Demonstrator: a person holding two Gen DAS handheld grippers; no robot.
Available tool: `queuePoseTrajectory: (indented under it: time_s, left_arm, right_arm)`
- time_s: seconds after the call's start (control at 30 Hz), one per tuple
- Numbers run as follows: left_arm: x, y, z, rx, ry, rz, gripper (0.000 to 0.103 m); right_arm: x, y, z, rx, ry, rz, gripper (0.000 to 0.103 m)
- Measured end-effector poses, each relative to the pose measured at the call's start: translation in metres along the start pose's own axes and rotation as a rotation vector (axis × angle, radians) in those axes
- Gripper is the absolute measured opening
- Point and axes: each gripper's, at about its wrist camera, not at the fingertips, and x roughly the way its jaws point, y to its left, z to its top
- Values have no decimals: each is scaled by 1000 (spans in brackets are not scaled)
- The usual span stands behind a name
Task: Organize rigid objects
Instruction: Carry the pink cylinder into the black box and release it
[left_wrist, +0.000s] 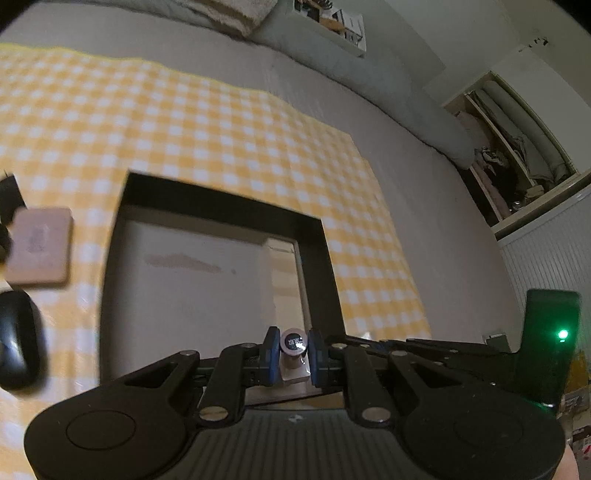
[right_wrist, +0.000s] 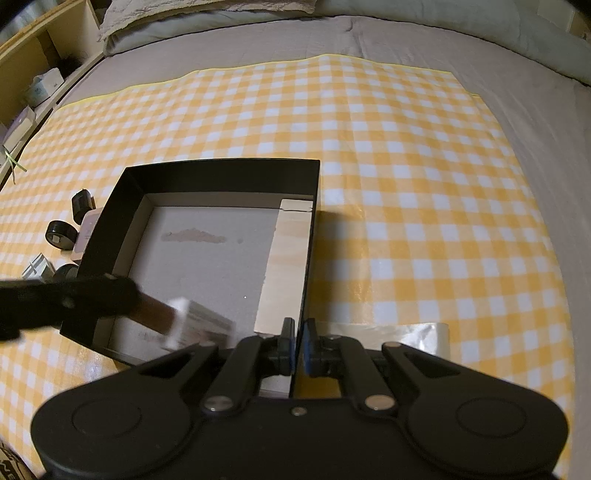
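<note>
An open black box (right_wrist: 221, 164) with a grey floor and a pale wooden strip along its right side lies on the yellow checked cloth. My left gripper (left_wrist: 291, 345) is shut on a small brown bottle (left_wrist: 293, 341) with a white square end. In the right wrist view the left gripper (right_wrist: 129, 295) reaches in from the left and holds the blurred bottle (right_wrist: 173, 321) over the box's near left corner. My right gripper (right_wrist: 297, 345) is shut on the box's thin right wall at its near end.
Left of the box lie a flat pink case (left_wrist: 40, 247), a black oval item (left_wrist: 18, 339), two black cylinders (right_wrist: 61, 232) and a small grey packet (right_wrist: 37, 266). A translucent item (right_wrist: 424, 332) lies right of my right gripper. Shelves border the bed on both sides.
</note>
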Motion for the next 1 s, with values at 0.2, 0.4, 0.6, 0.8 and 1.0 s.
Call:
queuePoseTrajectory:
  time_s: [0.2, 0.4, 0.6, 0.8, 1.0]
  left_arm:
    - [26, 3, -9, -19, 39, 27, 16]
    - [30, 7, -8, 29, 53, 87, 22]
    - [32, 15, -11, 61, 83, 165, 28]
    - [39, 16, -9, 74, 89, 180, 30]
    - [48, 8, -12, 98, 119, 154, 32]
  right_arm:
    - [0, -1, 0, -5, -2, 6, 5]
    - [0, 0, 0, -13, 1, 4, 5]
    - [0, 0, 0, -13, 1, 3, 5]
    - [0, 0, 1, -13, 3, 0, 5]
    - [1, 0, 1, -14, 3, -1, 5]
